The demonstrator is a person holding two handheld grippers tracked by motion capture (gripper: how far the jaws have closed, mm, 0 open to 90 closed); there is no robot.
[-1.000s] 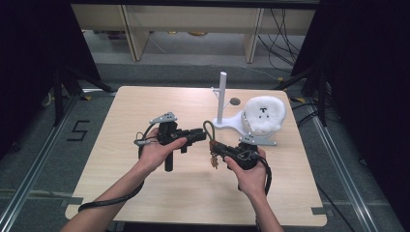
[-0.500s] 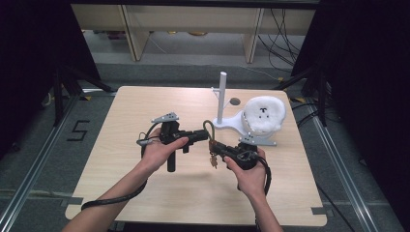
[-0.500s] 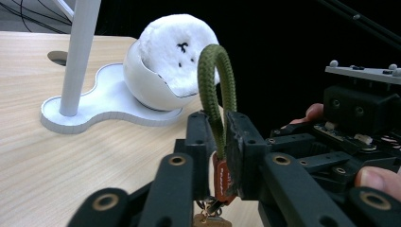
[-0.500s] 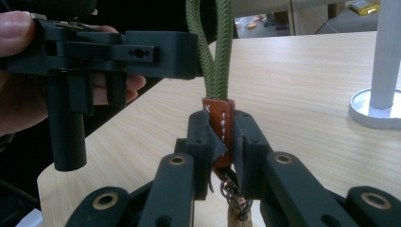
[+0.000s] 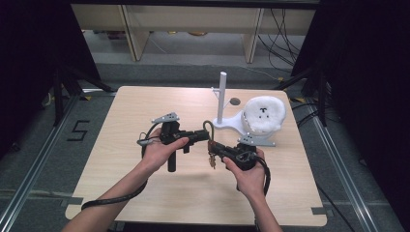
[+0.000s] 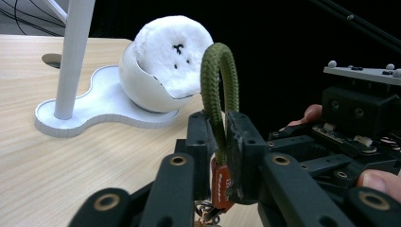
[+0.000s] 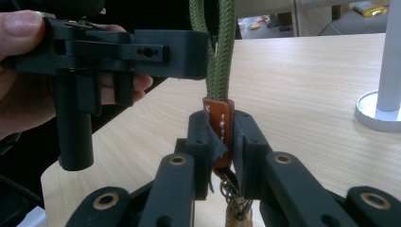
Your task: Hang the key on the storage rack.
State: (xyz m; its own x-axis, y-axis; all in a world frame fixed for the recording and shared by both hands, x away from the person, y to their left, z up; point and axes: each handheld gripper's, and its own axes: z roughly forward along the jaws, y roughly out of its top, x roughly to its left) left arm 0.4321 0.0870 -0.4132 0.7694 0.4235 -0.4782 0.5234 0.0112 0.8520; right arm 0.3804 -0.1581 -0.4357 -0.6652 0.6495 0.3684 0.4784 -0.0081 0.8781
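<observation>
tools: 2 – left tool (image 5: 205, 136), right tool (image 5: 214, 147) | keychain (image 5: 211, 145): 1 | white stand (image 5: 223, 104): 1 | white plush (image 5: 263, 115): 1 | counter (image 5: 121, 116): 1

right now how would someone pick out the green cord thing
Start at the white post stand on the table; just in front, the left gripper and right gripper meet. Both pinch the keychain: olive rope loop, orange leather tab.

Black grippers (image 5: 203, 137), brass-ringed pivots, grey triangular plate, black cable; bare forearms.

White post stand (image 5: 222, 99) and fluffy white ball (image 5: 263, 115) in its cup, on wooden table (image 5: 121, 116).
</observation>
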